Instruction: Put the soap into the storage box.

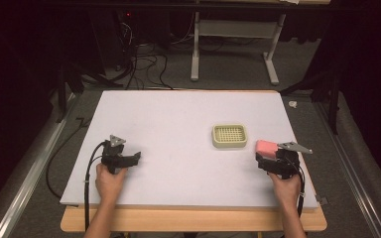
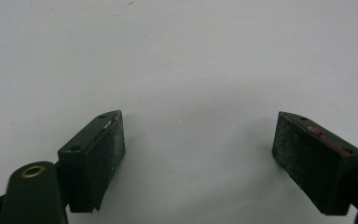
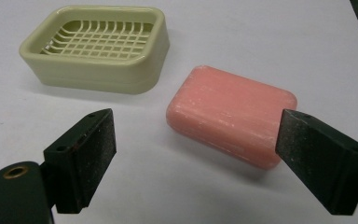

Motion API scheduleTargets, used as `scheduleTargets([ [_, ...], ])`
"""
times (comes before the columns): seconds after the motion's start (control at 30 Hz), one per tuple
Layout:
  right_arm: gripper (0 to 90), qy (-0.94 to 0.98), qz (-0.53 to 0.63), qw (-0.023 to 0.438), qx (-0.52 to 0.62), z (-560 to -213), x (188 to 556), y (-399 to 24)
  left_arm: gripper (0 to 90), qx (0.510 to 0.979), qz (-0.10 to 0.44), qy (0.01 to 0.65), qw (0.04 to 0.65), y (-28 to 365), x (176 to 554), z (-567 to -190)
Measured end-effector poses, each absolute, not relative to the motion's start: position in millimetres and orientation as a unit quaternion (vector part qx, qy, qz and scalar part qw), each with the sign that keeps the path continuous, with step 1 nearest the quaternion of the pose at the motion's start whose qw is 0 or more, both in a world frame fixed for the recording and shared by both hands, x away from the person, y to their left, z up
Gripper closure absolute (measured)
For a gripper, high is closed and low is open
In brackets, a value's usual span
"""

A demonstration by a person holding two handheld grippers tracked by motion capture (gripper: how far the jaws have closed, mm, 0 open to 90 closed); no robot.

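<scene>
Currently the pink soap bar (image 3: 233,114) lies flat on the white table cover (image 1: 168,119), just ahead of the right gripper (image 3: 196,140), whose jaws stand wide apart and grip nothing. A cream soap dish (image 3: 98,46) sits near, beyond the bar. Well apart, the left gripper (image 2: 198,149) is spread wide and holds nothing.

From my station the high view was dim around its edges, with only the white table top (image 1: 178,148) lit evenly from overhead. Both gripper views looked soft and slightly grainy, and the pink soap (image 3: 233,119) cast a faint shadow toward the camera.
</scene>
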State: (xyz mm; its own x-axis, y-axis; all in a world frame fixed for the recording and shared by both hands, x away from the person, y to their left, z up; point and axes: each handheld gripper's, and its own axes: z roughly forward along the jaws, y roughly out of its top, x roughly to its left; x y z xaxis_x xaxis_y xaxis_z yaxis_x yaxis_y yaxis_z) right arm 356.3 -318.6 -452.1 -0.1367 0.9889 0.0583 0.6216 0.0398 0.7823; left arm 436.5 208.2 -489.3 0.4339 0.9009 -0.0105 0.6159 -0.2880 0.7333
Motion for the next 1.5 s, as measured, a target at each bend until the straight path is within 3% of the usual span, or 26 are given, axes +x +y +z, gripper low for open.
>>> scheduleTargets([
  [1.5, 11.5, 0.654, 0.303, 0.264, 0.641, -462.9, 395.9, -326.4, 17.4, 0.775, 0.208, 0.489, 0.342, 208.3, 436.6, -489.3],
])
